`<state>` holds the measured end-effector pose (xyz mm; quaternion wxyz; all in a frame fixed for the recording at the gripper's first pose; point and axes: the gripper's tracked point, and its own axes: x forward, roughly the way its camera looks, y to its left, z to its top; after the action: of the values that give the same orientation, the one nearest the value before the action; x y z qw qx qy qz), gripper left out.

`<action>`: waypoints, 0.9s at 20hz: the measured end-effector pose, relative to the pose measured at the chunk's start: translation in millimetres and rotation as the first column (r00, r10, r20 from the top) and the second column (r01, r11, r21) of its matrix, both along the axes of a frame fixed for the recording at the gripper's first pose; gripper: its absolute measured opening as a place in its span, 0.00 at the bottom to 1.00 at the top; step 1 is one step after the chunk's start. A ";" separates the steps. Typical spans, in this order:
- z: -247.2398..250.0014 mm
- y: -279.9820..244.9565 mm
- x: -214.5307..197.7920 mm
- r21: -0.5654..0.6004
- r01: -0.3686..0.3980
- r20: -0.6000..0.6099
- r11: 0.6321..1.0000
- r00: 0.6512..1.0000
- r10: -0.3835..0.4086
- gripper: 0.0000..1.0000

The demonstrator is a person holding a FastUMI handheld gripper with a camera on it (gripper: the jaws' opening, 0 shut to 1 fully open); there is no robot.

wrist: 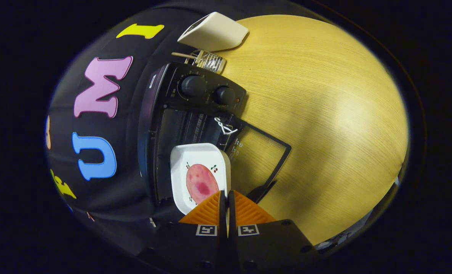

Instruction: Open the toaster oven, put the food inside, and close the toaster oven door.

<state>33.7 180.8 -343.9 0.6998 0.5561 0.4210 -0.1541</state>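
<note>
Here our gripper pinched the rim of the white plate of food; just ahead, the toaster oven gaped, so we needed it level going in.

Your tool grips the near rim of a dish, its two fingers closed together on that rim. A slice of food lies in the dish. The dish sits at the mouth of the toaster oven, whose door hangs open onto the tabletop. The oven stands at the tabletop's edge against the booth wall. Beyond the oven sit a wire rack and a box.
</note>
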 end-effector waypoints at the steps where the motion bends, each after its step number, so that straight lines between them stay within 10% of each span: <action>1: -3.3 2.1 8.6 -0.016 0.038 -0.004 0.999 0.999 -0.038 0.05; 11: -26.4 28.9 65.2 -0.021 0.309 -0.055 0.951 0.949 -0.309 0.05; 18: -32.6 40.5 68.7 -0.009 0.306 -0.073 0.952 0.949 -0.306 0.06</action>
<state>102.3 221.3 -376.5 0.6507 0.6095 0.3554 -0.2808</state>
